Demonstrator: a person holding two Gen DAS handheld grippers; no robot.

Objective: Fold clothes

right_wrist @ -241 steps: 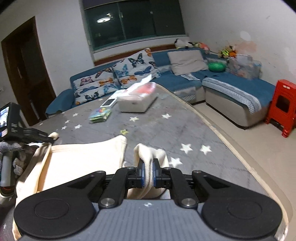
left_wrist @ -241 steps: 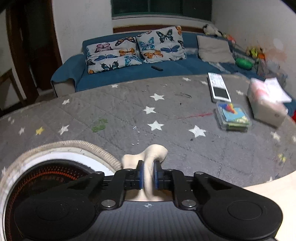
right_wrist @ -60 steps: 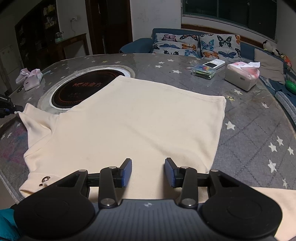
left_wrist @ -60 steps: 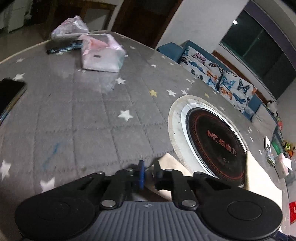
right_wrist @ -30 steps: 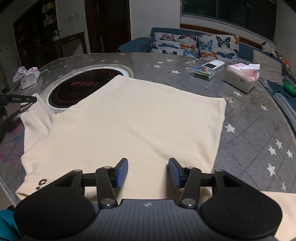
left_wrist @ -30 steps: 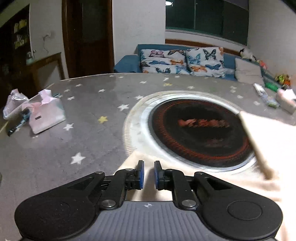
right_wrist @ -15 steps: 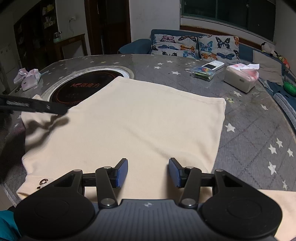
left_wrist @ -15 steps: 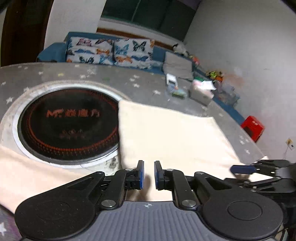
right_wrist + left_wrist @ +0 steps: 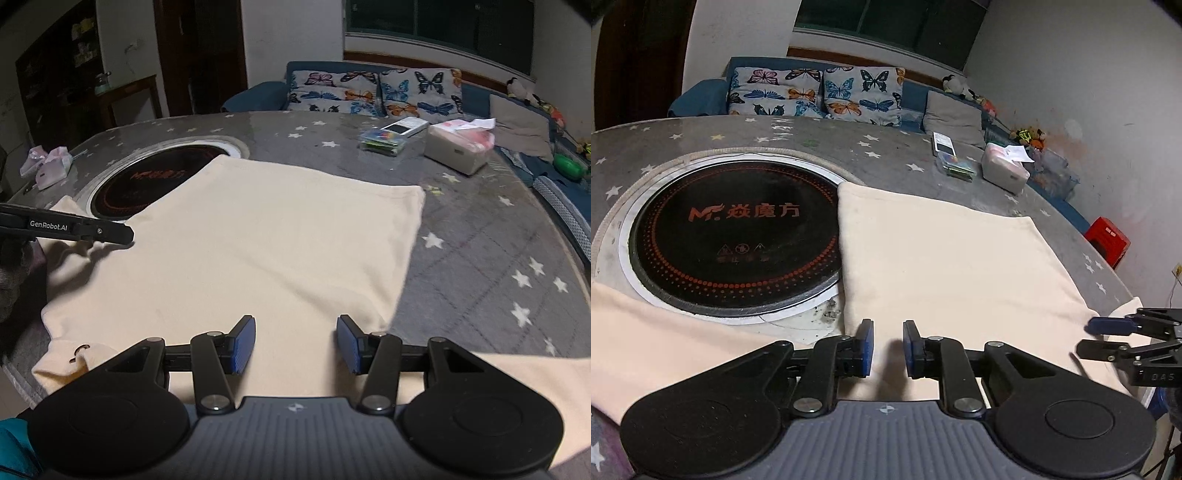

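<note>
1. Jaws first: the left gripper [image 9: 888, 347] at the bottom centre of its view has just been easing apart; a narrow gap shows between the blue pads, bare cloth behind it, nothing pinched. It looks like a let-go after placing a sleeve.
2. Over on the right gripper [image 9: 295, 341], bottom centre of its own view, the jaws stand well apart and empty, hovering over the near edge of the garment, likely lined up to take that edge for a fold.
3. Just beyond both sets of pads lies the cream shirt [image 9: 258, 236], spread flat across the middle of the frame on the grey star-print table [image 9: 480, 258]. Flat and smoothed is what a fold wants, so the layout step appears about done.
4. At the left edge of the right view, the sleeve [image 9: 70, 210] reaches toward the black hob [image 9: 735, 229], and the shirt's far corner laps over the hob's rim.
5. Further back, upper right, a tissue box [image 9: 458, 147] and a small clear box [image 9: 382, 142] sit well apart from the cloth, no obstacle.
6. Far end, top of frame: a blue sofa with butterfly cushions [image 9: 369, 92].
</note>
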